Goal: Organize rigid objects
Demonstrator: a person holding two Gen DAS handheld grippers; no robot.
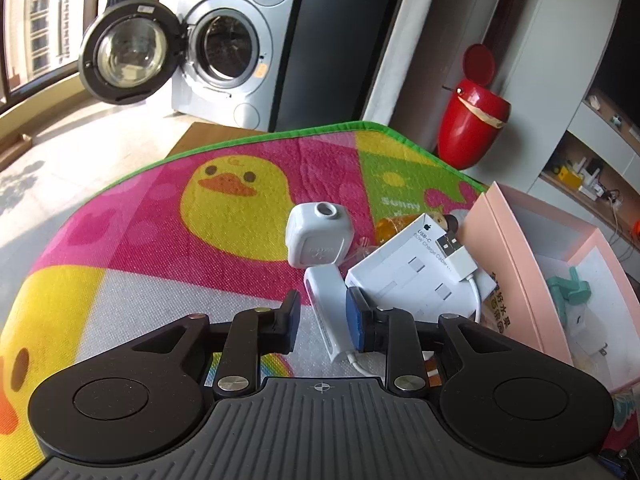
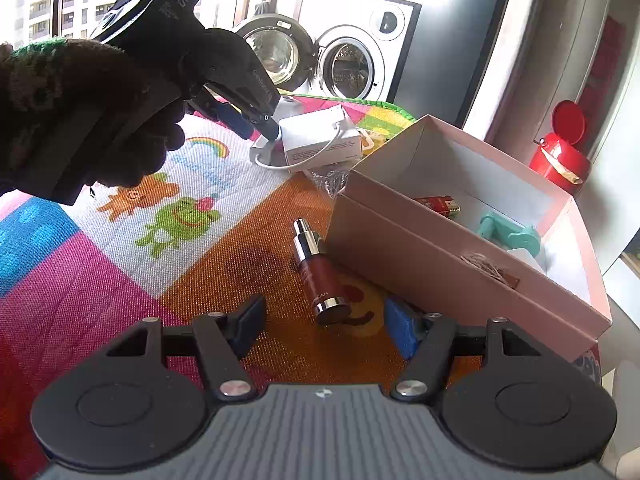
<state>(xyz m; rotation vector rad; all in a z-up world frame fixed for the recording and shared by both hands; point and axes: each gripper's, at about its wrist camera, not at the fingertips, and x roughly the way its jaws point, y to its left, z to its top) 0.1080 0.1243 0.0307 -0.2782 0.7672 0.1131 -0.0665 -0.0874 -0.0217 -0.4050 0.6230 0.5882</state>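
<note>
Hovering our released right gripper (image 2: 324, 332), we saw the red bottle (image 2: 318, 270) just ahead, lengthwise between its jaws.

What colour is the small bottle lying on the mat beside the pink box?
Dark red with silver ends: the bottle shows best in the right wrist view.

The white box (image 1: 416, 272) reads "USB-C" and "60W Charge Cable" — under a small apple logo. The mat (image 1: 224, 208) shows "Sunny" on its green patch. The pink box (image 1: 508, 264) carries Chinese characters on its side — too tilted to read. The left claw (image 2: 256, 128) has "JAS" on its body.
</note>
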